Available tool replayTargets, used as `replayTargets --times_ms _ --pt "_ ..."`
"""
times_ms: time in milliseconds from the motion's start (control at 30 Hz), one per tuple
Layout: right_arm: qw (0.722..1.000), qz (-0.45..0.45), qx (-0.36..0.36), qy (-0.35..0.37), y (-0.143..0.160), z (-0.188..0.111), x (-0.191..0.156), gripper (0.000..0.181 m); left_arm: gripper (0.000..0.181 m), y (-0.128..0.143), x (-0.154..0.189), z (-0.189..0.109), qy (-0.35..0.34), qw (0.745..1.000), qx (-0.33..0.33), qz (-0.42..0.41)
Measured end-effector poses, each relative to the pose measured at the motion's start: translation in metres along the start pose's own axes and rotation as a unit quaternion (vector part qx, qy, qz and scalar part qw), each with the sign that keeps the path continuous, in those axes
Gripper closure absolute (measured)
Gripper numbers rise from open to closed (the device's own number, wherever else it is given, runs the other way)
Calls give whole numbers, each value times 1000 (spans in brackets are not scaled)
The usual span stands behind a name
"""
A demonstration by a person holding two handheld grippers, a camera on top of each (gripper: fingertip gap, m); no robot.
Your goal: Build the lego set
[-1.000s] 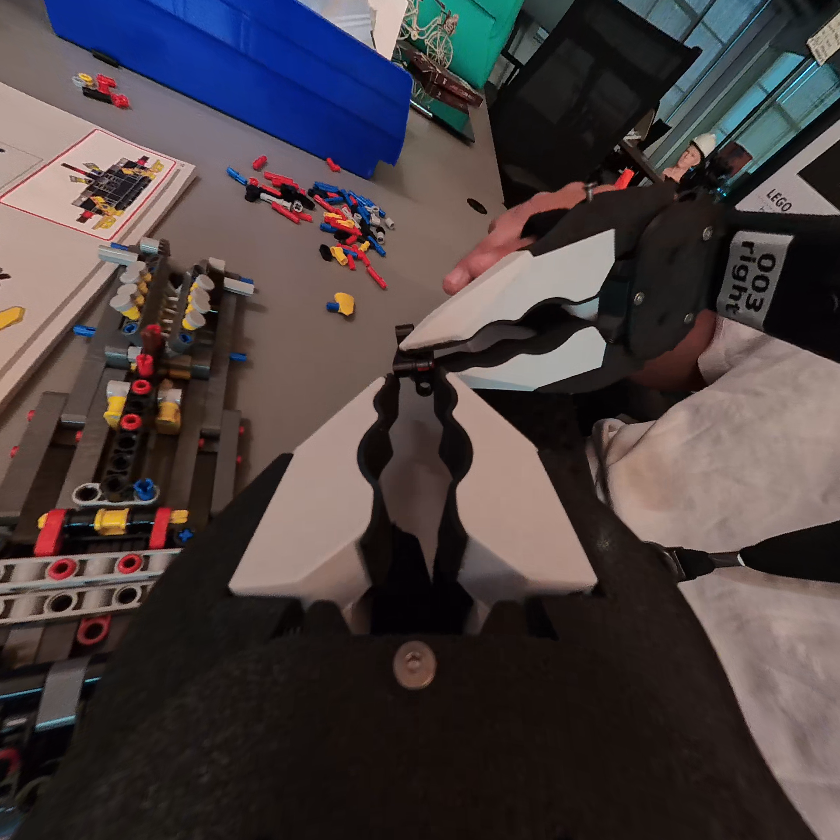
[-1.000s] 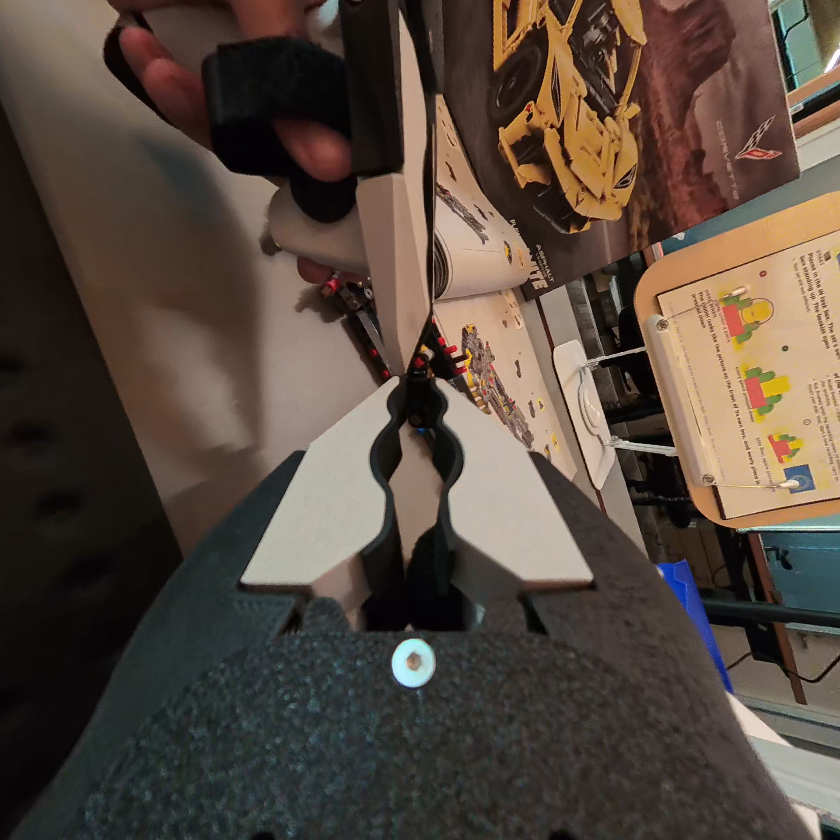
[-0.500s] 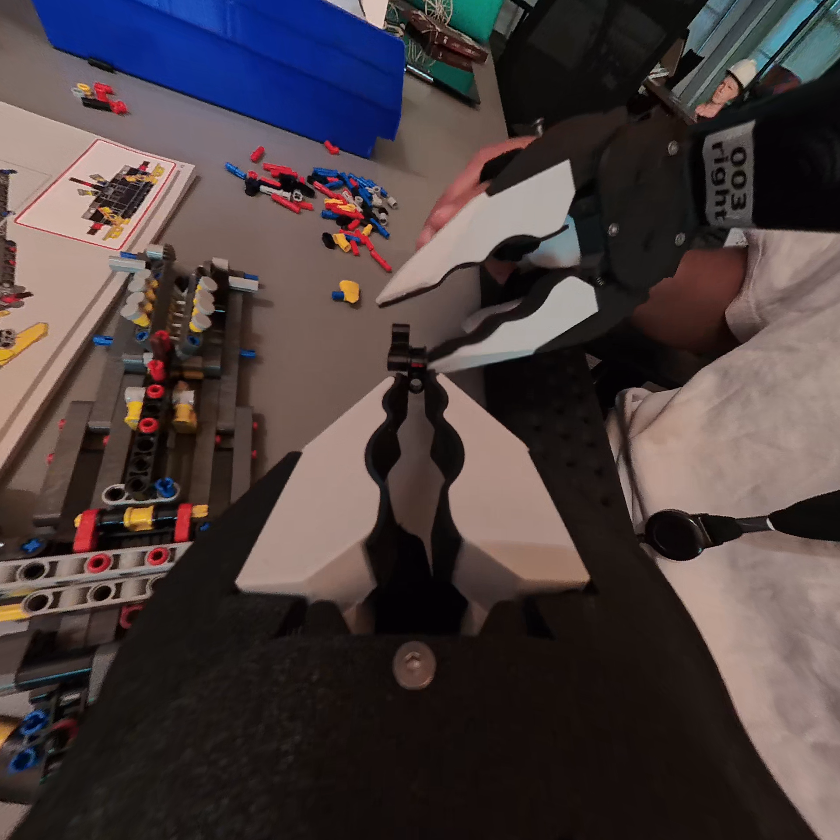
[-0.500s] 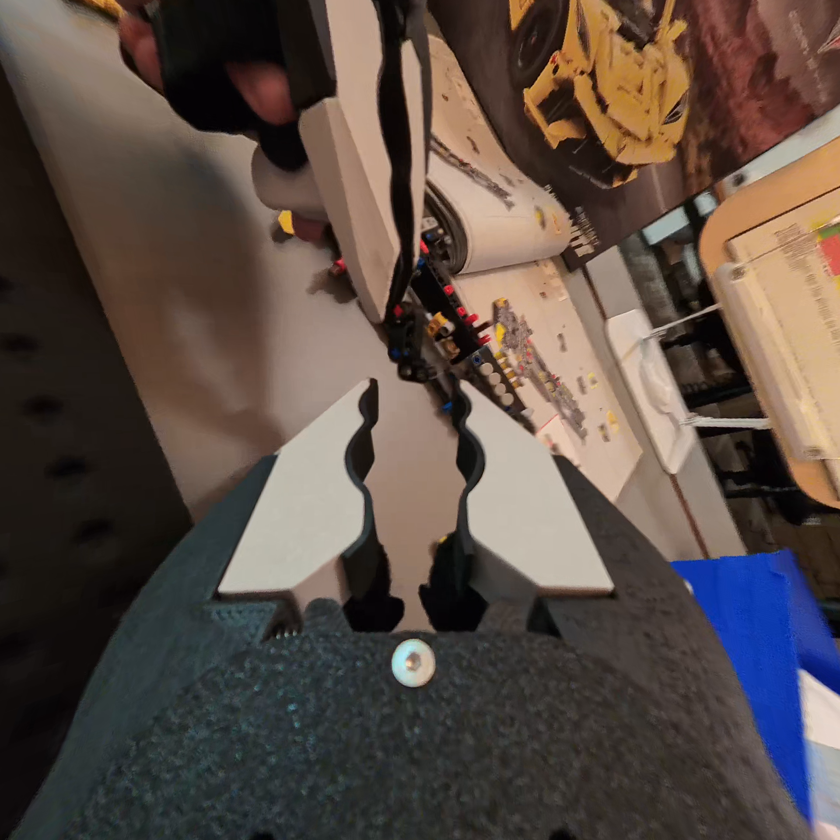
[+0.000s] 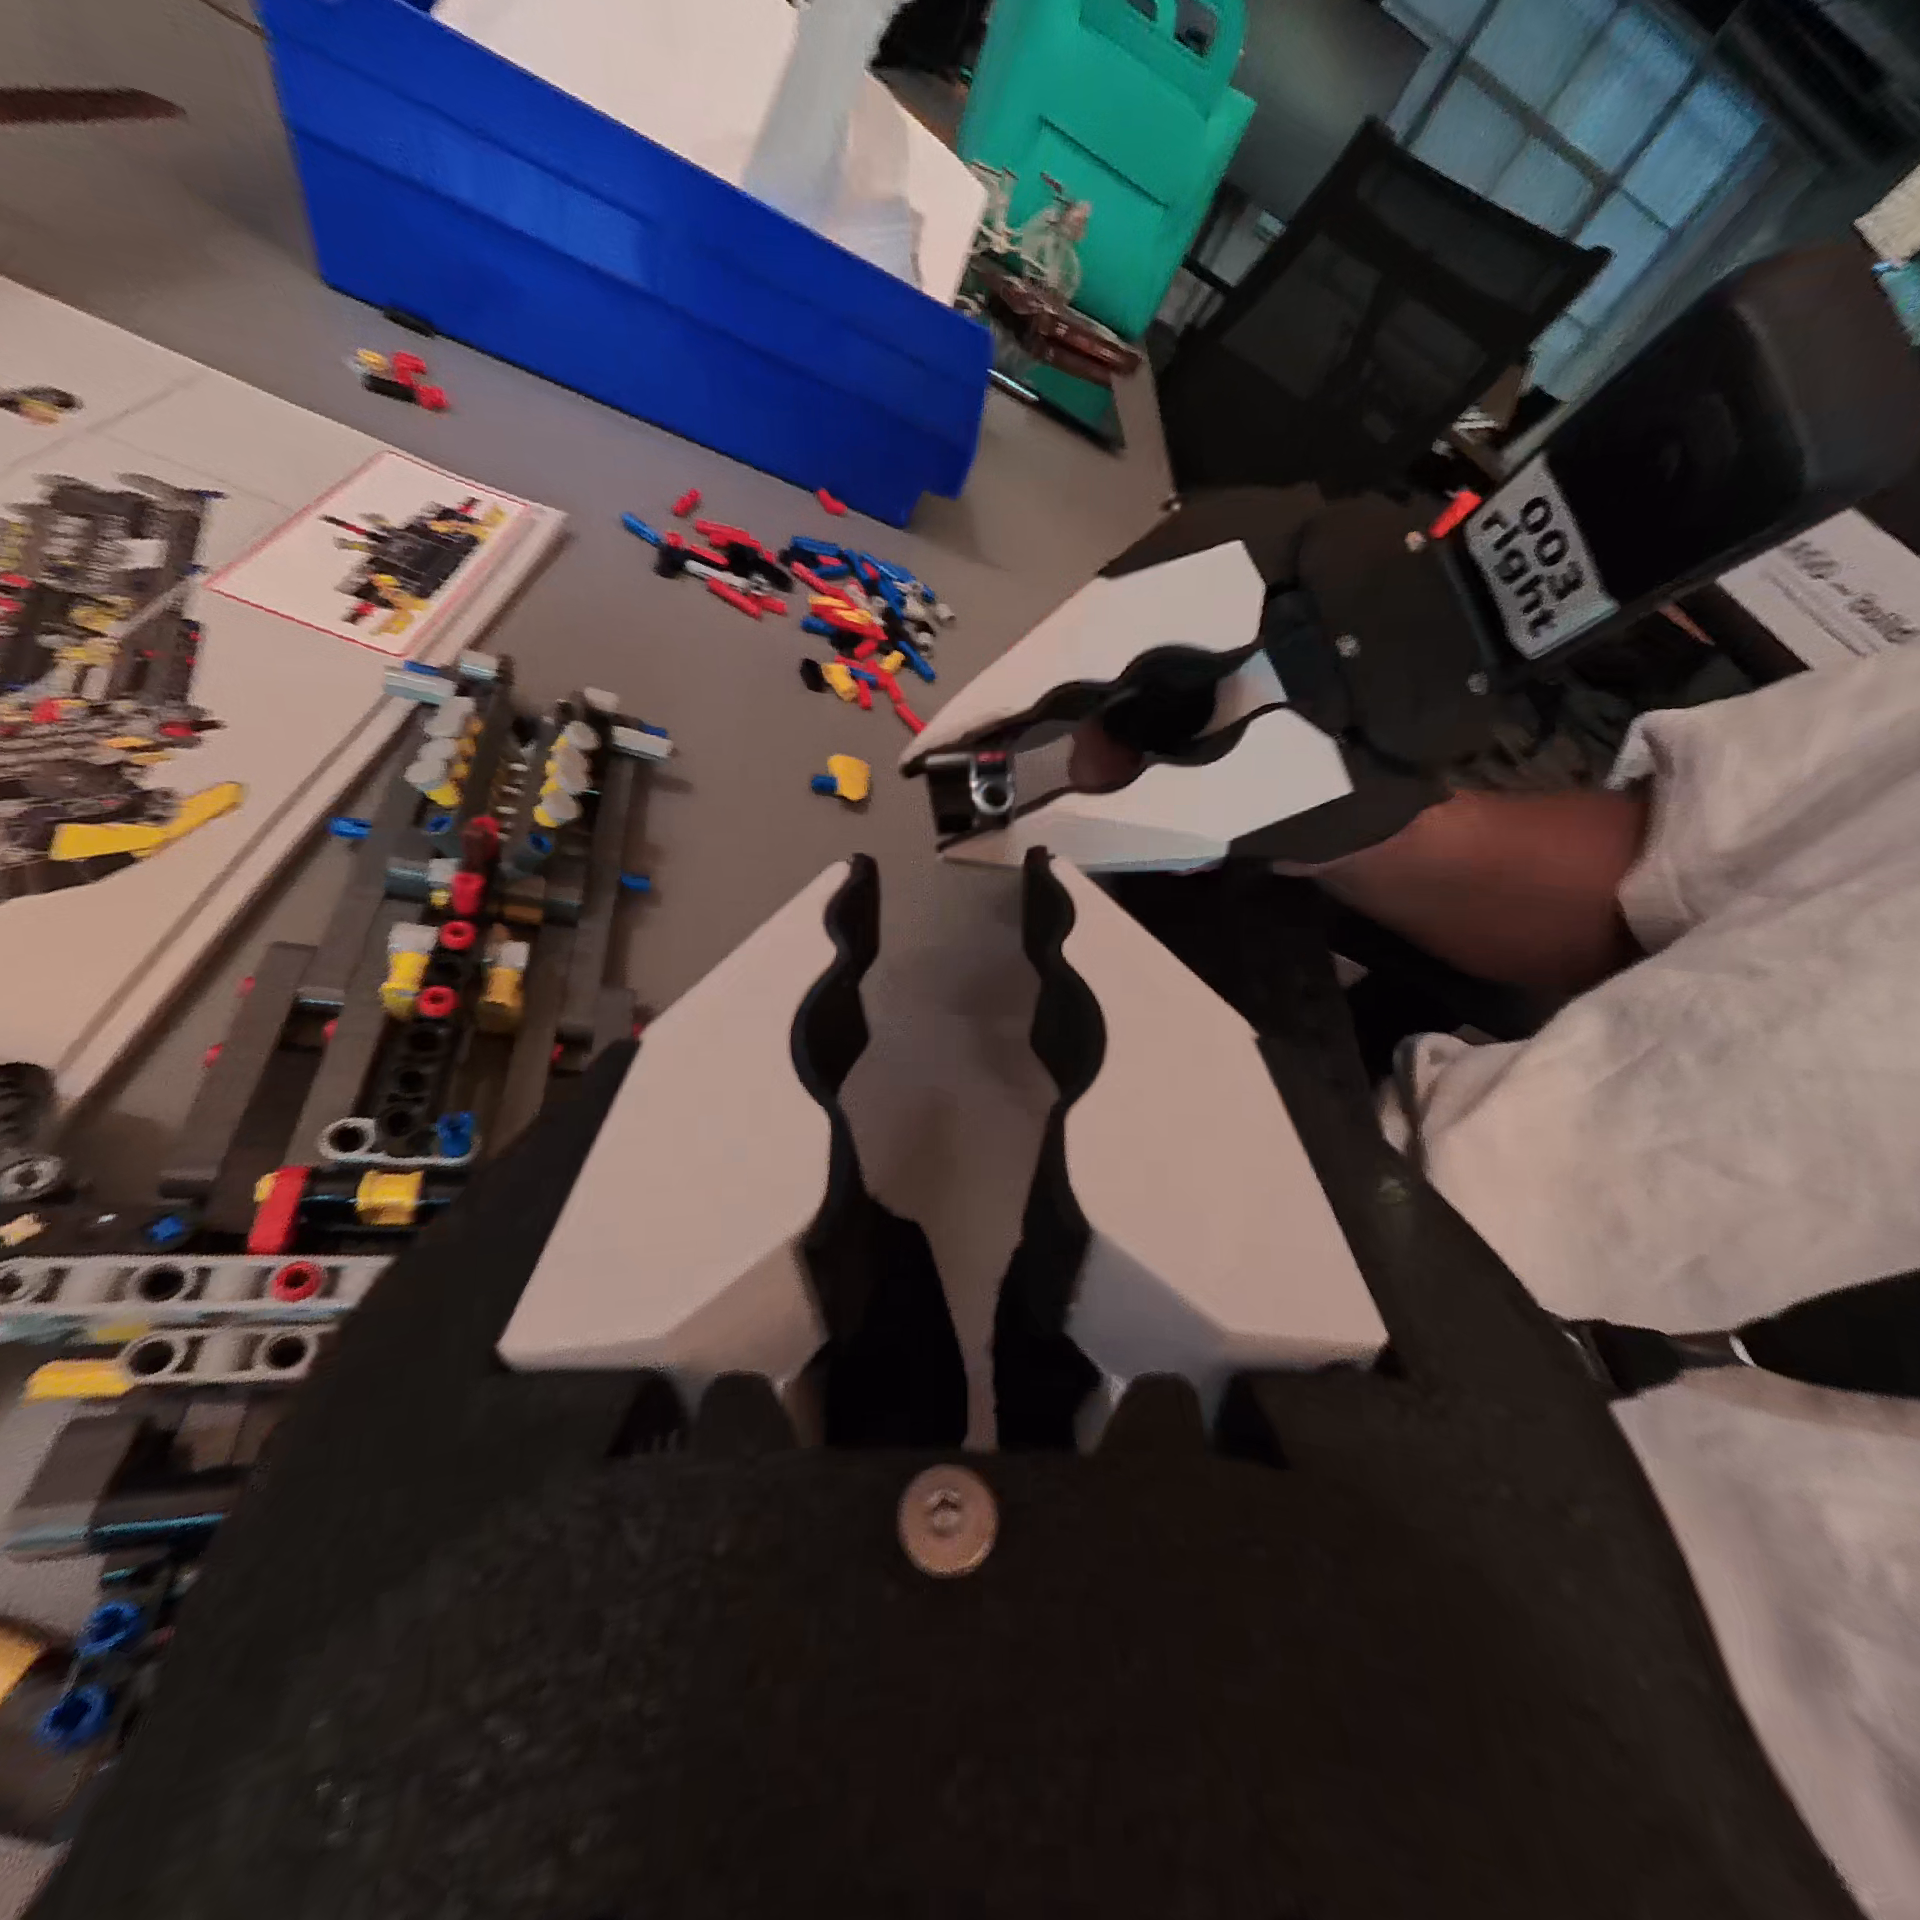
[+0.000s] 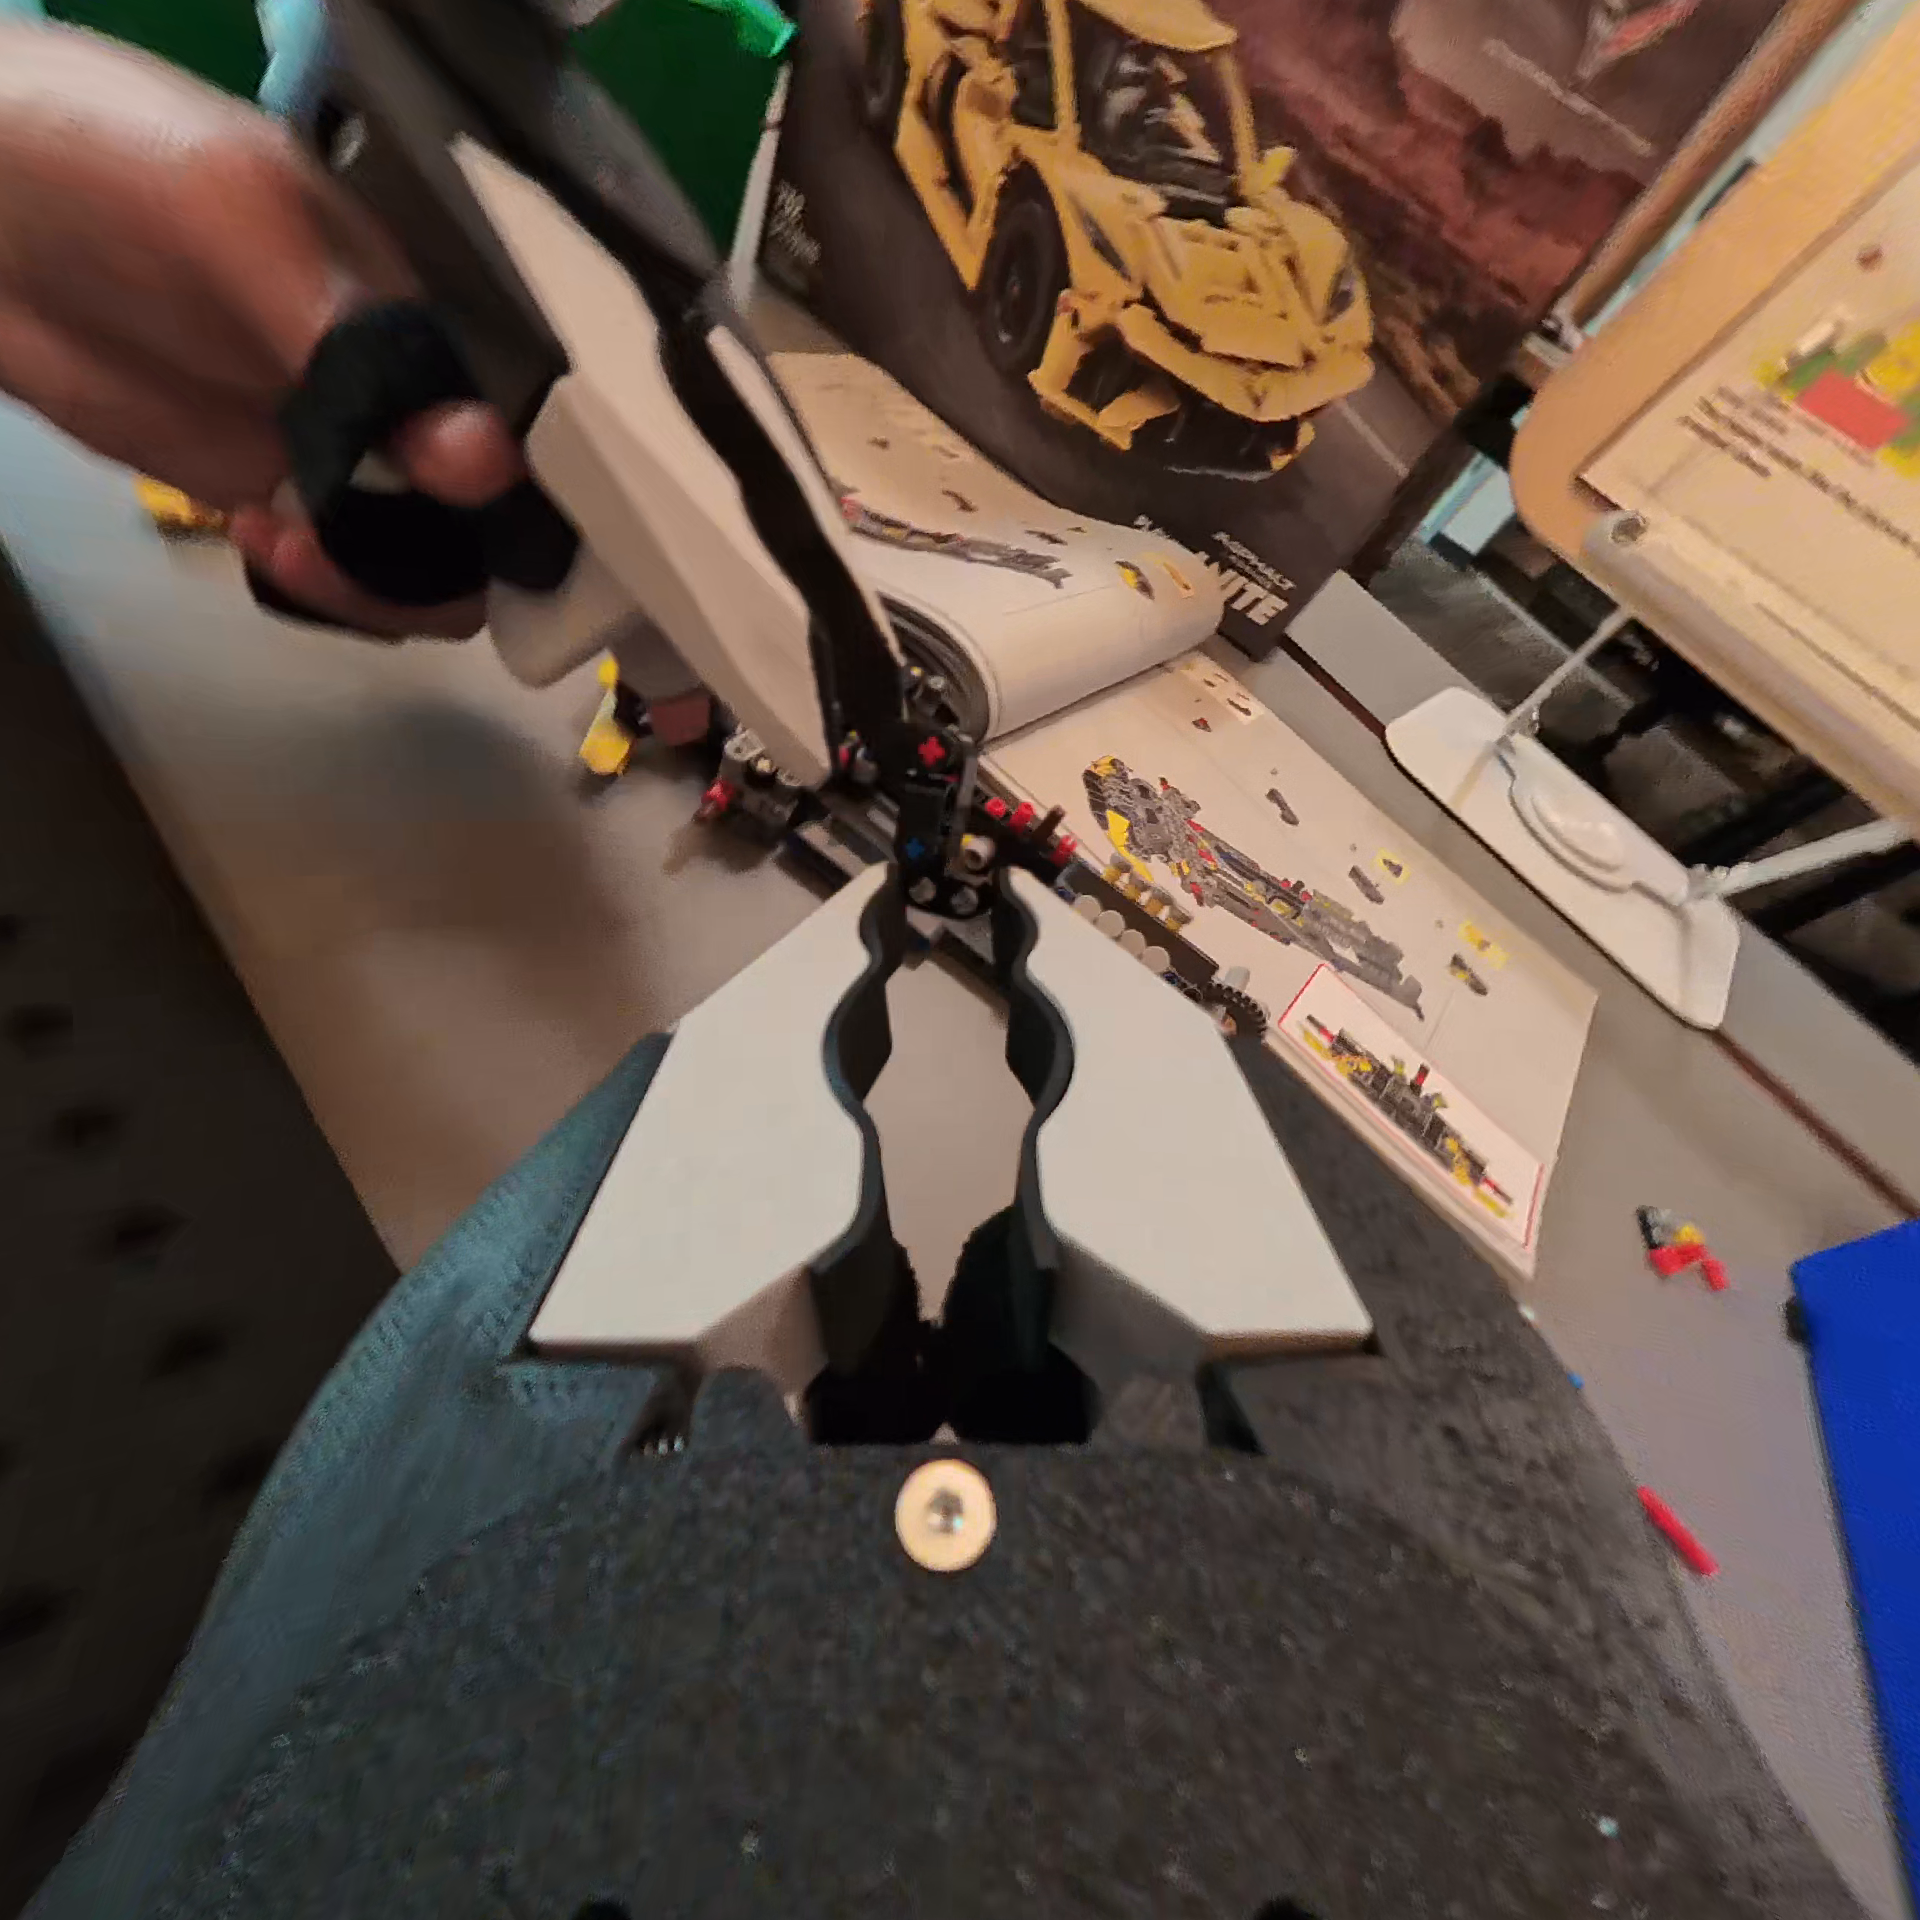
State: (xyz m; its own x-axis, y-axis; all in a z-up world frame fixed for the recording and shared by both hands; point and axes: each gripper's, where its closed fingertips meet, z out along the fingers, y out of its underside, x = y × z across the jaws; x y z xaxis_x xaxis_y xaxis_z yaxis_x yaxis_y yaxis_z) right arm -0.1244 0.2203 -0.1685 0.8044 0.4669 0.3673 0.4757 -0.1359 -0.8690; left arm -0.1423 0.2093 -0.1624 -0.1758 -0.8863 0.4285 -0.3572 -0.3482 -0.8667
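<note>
**Small black piece now in right gripper, left gripper let go**

Left wrist view: left gripper [image 5: 943,857] spread apart, nothing between the tips. Right gripper [image 5: 940,805] sits just past it, tips pinched on a small black lego piece [image 5: 977,795]. Same view shows what the other misses: partly built chassis [image 5: 436,966] lying flat on the grey table [image 5: 727,707] to the left, loose pile of red/blue/yellow pins [image 5: 842,613] beyond it, one yellow piece [image 5: 847,774] alone near the right gripper's tips, blue bin [image 5: 623,249] at the back.

Right wrist view: black piece [image 6: 935,831] clamped at the right gripper [image 6: 940,883] tips, held above the table. Red and blue pins visible on it. Left gripper [image 6: 862,727] comes in from upper left, tip right by the piece; contact unclear from this angle, and its spread can't be read here. Only this view shows the open instruction booklet [image 6: 1351,935], the box with the yellow car [image 6: 1143,208] behind it, and a hand [image 6: 208,343] on the left gripper.

Versus 1 s ago: both were clenched on the piece tip to tip. At 0.5 s the left held it and the right was spread. Now reversed: right has it, left released.
</note>
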Motion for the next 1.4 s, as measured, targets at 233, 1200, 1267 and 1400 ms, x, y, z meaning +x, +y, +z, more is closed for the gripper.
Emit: replayTargets --times_ms 233,1200,1267,1400 --pt "977 204 52 -19 -17 3 5 166 151 -13 1 4 -6 997 66 -37" --pt "958 230 111 -133 -49 -17 -15 152 166 -36 37 -20 200 964 119 -131" --pt "914 309 141 -223 -60 -31 -12 152 166 -44 49 -26 244 950 139 -136" --pt "891 332 148 -270 -67 -36 -19 158 166 -41 60 -21 243 955 136 -98"
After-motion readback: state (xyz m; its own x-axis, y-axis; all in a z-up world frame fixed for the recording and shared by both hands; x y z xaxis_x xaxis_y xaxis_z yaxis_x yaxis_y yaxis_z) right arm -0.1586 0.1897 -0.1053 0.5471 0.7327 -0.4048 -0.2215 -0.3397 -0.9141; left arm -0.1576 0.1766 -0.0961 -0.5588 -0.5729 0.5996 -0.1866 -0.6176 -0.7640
